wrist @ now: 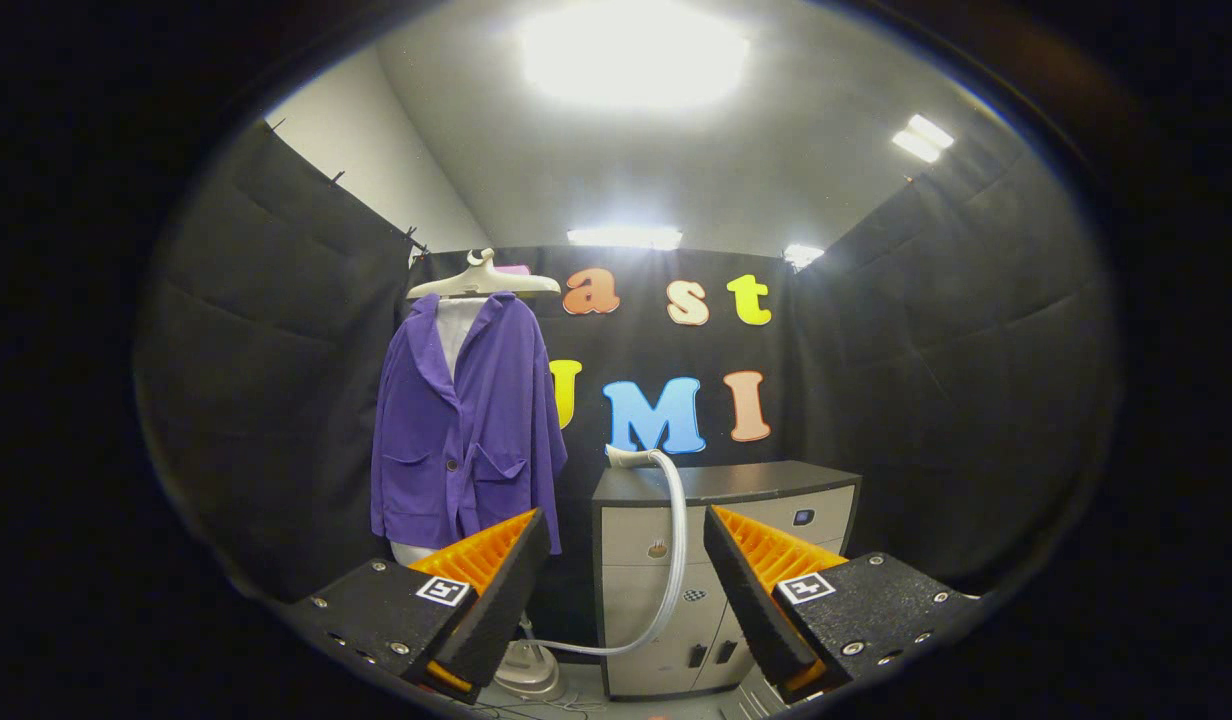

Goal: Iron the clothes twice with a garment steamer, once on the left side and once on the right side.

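Gripper view: my gripper (626, 560) is spread wide with nothing between its fingers, and I take the grey cabinet (721, 570) beyond them as landmark. The steamer head (624, 456) rests on the cabinet's top at its left corner; its pale hose (676, 560) loops down the cabinet front to the steamer base (528, 680) on the floor, just left of the cabinet. Further left of the cabinet, a purple jacket (466, 420) hangs on a pale hanger (483, 280) against the booth wall.

hose (676, 540) and cabinet (726, 560) ahead of open-fingered gripper (626, 560)
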A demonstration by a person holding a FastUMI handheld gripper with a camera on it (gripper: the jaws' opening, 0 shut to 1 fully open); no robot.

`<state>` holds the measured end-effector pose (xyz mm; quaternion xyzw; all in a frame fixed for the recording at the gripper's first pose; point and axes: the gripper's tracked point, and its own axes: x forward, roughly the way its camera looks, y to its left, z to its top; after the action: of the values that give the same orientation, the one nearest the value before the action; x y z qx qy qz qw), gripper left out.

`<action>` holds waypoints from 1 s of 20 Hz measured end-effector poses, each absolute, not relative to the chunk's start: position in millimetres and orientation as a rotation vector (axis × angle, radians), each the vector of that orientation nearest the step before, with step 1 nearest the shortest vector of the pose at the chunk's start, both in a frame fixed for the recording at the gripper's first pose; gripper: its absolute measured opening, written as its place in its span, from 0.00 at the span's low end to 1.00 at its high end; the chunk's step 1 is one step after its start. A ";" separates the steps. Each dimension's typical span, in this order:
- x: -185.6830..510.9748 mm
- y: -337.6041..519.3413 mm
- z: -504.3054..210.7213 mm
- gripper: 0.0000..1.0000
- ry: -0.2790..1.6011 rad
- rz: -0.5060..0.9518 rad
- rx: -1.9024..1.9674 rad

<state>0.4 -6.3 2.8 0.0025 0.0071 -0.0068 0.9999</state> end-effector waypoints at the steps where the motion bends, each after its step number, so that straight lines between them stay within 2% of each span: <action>1: 1.3 -7.2 3.9 0.95 0.012 -0.015 0.004; 20: 4.4 -10.0 11.1 0.95 0.005 -0.022 0.013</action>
<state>4.4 -10.0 11.1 0.0067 0.0024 -0.0111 0.9999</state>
